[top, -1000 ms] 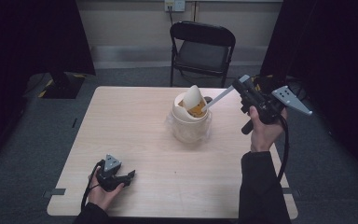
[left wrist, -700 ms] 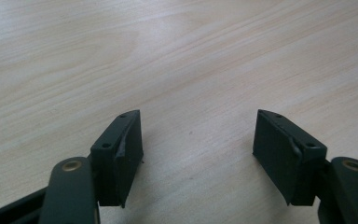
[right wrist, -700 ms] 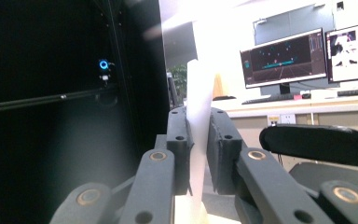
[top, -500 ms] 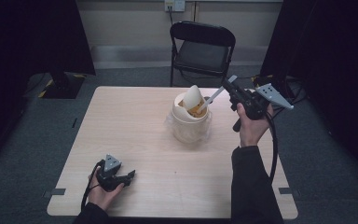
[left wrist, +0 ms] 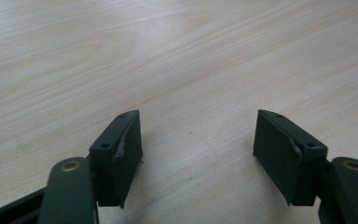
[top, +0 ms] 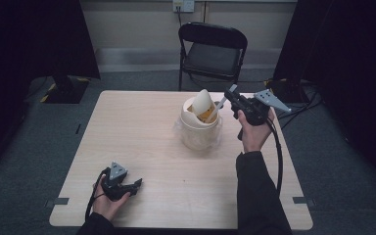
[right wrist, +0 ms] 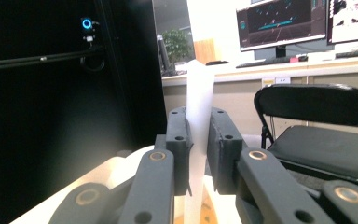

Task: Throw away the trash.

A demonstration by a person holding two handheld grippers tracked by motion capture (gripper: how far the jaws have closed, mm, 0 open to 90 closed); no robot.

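Observation:
A cream round container (top: 200,129) with a tilted lid and orange contents stands right of the table's middle. A white flat utensil handle (top: 221,104) slants up out of its right side. My right gripper (top: 231,98) is shut on the upper end of that handle, just right of and above the container. In the right gripper view the white handle (right wrist: 199,107) rises between the closed jaws of the right gripper (right wrist: 198,122). My left gripper (top: 136,185) rests near the front left of the table, and the left gripper (left wrist: 198,140) is open over bare wood.
A light wooden table (top: 127,127) carries everything. A black folding chair (top: 213,54) stands behind its far edge. Cables (top: 298,105) lie on the floor at the right. Dark curtains flank the scene on both sides.
My right hand and gripper have moved left and slightly down, closer to the container, with the white handle still held. The left gripper has stayed still.

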